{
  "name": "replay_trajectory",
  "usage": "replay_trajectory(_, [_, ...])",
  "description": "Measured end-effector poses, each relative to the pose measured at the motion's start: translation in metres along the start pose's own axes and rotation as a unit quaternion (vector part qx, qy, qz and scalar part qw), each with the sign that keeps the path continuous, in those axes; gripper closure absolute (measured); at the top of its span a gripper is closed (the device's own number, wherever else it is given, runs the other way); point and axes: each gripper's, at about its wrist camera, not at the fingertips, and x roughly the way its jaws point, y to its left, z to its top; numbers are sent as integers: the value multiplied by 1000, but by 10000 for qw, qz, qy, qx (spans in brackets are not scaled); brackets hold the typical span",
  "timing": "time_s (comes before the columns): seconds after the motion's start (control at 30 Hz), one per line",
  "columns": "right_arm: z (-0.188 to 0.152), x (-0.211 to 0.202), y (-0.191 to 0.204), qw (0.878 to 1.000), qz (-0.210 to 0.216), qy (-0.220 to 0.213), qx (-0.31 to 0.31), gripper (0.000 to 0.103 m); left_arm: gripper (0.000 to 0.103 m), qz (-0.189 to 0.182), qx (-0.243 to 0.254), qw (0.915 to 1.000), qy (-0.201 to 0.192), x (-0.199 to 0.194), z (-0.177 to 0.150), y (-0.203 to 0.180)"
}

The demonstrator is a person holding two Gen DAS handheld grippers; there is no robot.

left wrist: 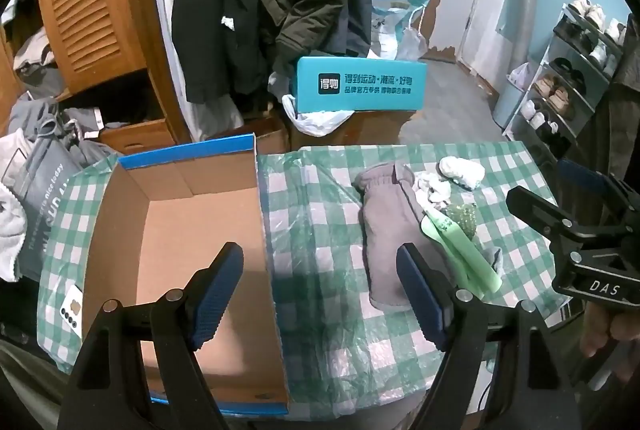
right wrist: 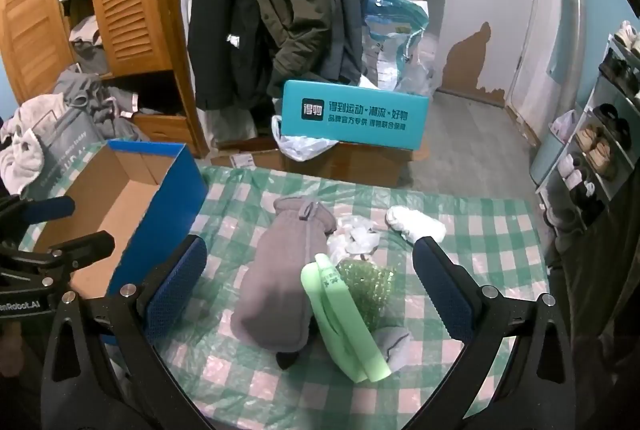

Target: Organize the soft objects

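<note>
Reading "DAS" on right tool (left wrist: 560, 226)

On the table (right wrist: 500, 230) a box (right wrist: 132, 190) is set at nine o'clock of a mitten (right wrist: 280, 278). A roll (right wrist: 340, 318) is laid against the mitten at three o'clock, a scrubber (right wrist: 368, 286) beside it. A sock (right wrist: 416, 224) is placed at two o'clock.

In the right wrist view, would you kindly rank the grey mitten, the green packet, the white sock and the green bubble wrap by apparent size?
1. grey mitten
2. green packet
3. green bubble wrap and white sock: look alike; the packet partly covers the wrap and the sock lies farther off, so unranked.
</note>
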Motion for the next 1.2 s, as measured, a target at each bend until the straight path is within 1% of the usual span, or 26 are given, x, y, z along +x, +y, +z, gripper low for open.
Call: replay_trajectory(1.2, [-1,-1,-1,10000,-5,3,6,1,23,26,38,10000,9,-1,-6,-4])
